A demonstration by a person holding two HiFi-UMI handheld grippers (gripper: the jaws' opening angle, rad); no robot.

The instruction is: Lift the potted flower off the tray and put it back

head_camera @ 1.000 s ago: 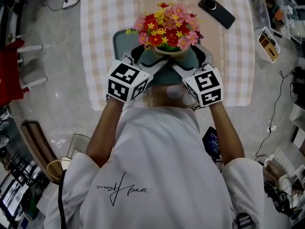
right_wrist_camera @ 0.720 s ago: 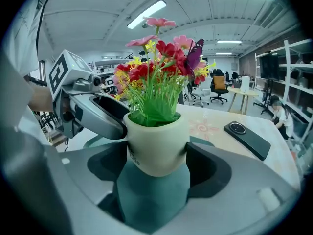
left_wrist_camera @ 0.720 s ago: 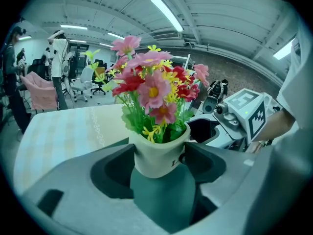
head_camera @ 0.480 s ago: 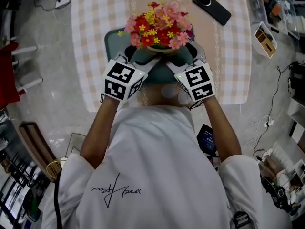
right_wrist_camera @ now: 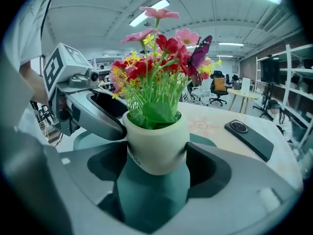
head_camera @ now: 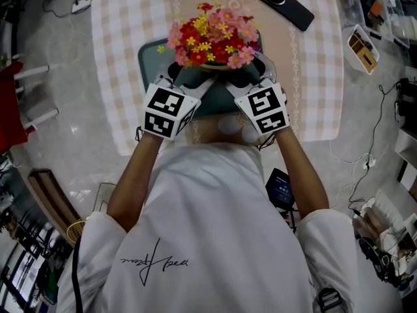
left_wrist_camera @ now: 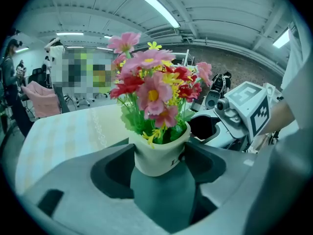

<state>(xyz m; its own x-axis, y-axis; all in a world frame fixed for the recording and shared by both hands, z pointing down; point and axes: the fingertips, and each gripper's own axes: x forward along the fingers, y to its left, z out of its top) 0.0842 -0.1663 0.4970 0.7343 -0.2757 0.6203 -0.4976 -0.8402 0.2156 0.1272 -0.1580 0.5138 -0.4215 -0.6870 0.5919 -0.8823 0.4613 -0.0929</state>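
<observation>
- Pot (right_wrist_camera: 157, 148) — cream, holds red, pink and yellow flowers (head_camera: 212, 34); sits over the teal tray (head_camera: 148, 60), contact not discernible.
- Left gripper (head_camera: 189, 80), right gripper (head_camera: 247, 77) — fingers wide apart, each pair clamped on the pot's sides.
- Table (head_camera: 124, 57) — bears the tray and a phone (head_camera: 290, 7).

Tray (head_camera: 148, 60) — mostly hidden under potted flower (head_camera: 212, 34).
</observation>
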